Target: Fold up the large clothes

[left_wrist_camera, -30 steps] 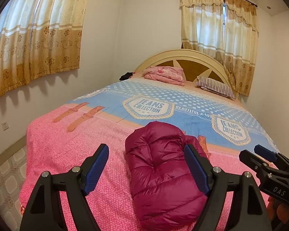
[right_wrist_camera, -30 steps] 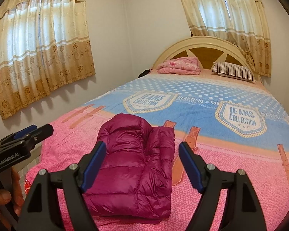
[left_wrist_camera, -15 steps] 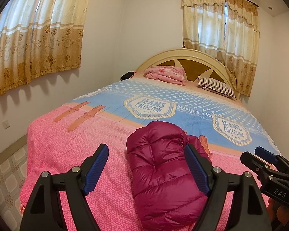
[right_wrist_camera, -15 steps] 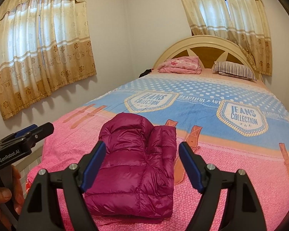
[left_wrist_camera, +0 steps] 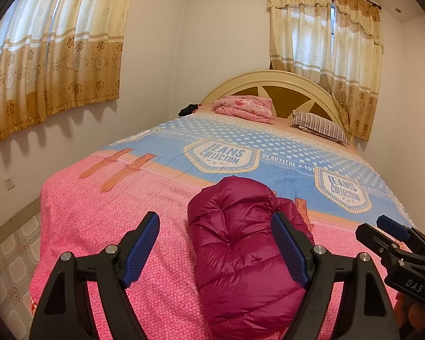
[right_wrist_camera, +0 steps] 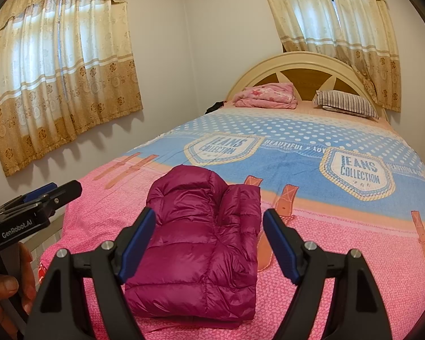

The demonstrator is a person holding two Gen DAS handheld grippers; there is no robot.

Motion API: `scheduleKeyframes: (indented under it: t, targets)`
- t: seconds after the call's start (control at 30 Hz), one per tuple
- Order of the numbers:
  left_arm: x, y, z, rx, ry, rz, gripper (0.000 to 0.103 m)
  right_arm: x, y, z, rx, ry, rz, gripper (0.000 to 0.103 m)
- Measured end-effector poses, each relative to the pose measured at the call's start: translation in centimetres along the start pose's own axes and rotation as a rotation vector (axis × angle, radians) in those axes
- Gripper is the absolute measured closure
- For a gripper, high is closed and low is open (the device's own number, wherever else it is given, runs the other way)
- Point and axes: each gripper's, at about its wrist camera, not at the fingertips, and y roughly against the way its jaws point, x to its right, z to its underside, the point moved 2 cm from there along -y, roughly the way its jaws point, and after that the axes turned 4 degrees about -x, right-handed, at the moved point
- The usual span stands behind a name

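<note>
A magenta puffer jacket (left_wrist_camera: 240, 249) lies folded into a compact bundle on the pink end of the bedspread (left_wrist_camera: 104, 215); the right wrist view shows the jacket (right_wrist_camera: 201, 240) squarely ahead. My left gripper (left_wrist_camera: 215, 243) hovers open above and short of it, nothing between its blue pads. My right gripper (right_wrist_camera: 209, 240) is also open and empty, held back from the jacket. Each gripper shows at the edge of the other's view: the right gripper (left_wrist_camera: 396, 238) low at the right, the left gripper (right_wrist_camera: 42, 198) at the left with a hand (right_wrist_camera: 2, 291) under it.
The bed fills the room, its blue half (right_wrist_camera: 283, 153) beyond the jacket. A folded pink quilt (left_wrist_camera: 245, 106) and a striped pillow (left_wrist_camera: 320, 124) lie by the headboard (left_wrist_camera: 280, 79). Curtained windows (left_wrist_camera: 51, 56) line the left wall; tiled floor (left_wrist_camera: 11, 257) shows at the left.
</note>
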Motion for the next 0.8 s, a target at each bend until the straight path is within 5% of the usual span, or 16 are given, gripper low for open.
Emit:
scheduleKeyframes:
  t: [0.8]
  targets:
    - [-0.06,-0.29,0.01,-0.014,-0.013,-0.001,0.021,-0.16,0.43,-0.80,0.020,0.004,-0.004,0.022]
